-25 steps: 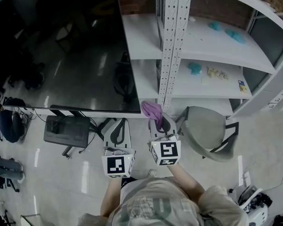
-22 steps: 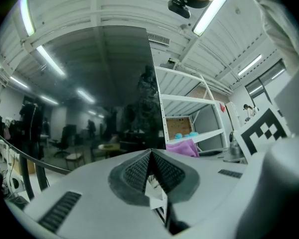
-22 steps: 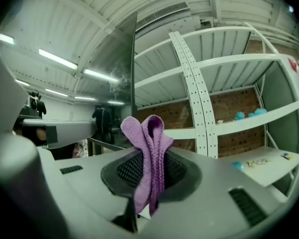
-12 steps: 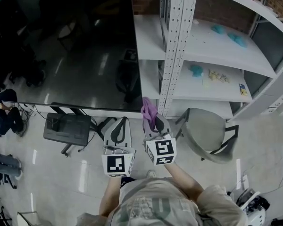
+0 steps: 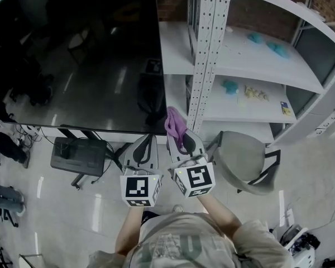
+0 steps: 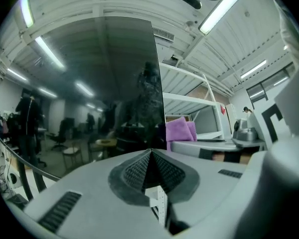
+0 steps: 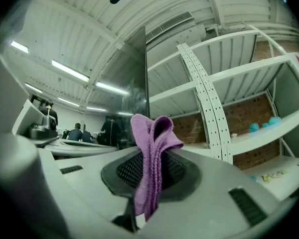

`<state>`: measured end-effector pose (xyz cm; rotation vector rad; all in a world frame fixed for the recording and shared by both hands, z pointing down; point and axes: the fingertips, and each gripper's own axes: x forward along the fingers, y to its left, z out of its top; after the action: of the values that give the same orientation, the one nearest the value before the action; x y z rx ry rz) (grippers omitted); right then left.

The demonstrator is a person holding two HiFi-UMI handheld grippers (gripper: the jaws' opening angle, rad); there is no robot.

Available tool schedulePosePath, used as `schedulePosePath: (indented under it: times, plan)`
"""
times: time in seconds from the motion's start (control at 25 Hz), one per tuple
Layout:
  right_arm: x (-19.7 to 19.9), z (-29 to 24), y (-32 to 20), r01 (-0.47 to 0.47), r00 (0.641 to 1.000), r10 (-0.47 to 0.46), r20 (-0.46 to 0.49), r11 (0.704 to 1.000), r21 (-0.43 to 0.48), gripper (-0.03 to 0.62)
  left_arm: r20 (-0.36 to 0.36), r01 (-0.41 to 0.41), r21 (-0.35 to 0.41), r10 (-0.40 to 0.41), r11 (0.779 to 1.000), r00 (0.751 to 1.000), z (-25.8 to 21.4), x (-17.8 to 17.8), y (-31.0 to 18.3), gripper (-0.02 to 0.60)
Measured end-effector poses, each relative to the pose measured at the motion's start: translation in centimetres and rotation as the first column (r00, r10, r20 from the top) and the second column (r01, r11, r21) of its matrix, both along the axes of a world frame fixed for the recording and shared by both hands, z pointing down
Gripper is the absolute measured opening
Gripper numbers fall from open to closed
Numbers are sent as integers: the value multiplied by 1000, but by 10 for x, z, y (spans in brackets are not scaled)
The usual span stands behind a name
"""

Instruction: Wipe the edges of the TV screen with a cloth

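Screen [image 5: 72,54] at far left and middle of the head view, dark and glossy, mirroring chairs and ceiling lights. Under its bottom edge, black box [image 5: 78,154] on pale floor [image 5: 72,205]. Next along, left gripper [image 5: 146,142], aimed up at the bottom edge of the screen near its lower right corner; jaws pressed together in the left gripper view, nothing between them. Just beside it, close but apart, right gripper [image 5: 181,141], jaws clamped on purple cloth [image 5: 175,124]. Sticks up past the jaw tips in a folded hump and hangs down between the pads [image 7: 177,171] in the right gripper view. Sits at the lower right corner of the screen, by the right edge; cannot tell whether touching the glass. Right of the cloth, white post [image 5: 205,54] full of holes, running up the picture as part of a shelf rack. Further right, white shelves [image 5: 240,102] carrying small teal things [image 5: 230,81] and a few pale scraps [image 5: 255,92]. Below the shelves, grey chair [image 5: 243,161] on the floor, just right of the right gripper.
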<state>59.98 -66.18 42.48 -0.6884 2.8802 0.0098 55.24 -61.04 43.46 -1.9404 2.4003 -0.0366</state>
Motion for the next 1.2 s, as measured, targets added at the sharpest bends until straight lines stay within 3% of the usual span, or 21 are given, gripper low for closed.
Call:
schedulePosePath:
  times: [0.44,0.64,0.88,1.2]
  plan:
    - [7,-85,13,39,999,-44,26,986,159,51,55,-21,8,20,1000,998,-55,3,-5,15]
    - [6,-121,15,60,996,-68,50,987,152,51,71,-30,22,29,999,997,-74,4,-4,15]
    - [3,-162,11,67,995,-82,53,969,236,51,125,-59,45,53,997,991,-104,18,-5,15]
    - [8,-222,22,95,991,-122,54,929,358,52,152,-70,129,50,989,987,-171,22,3,15]
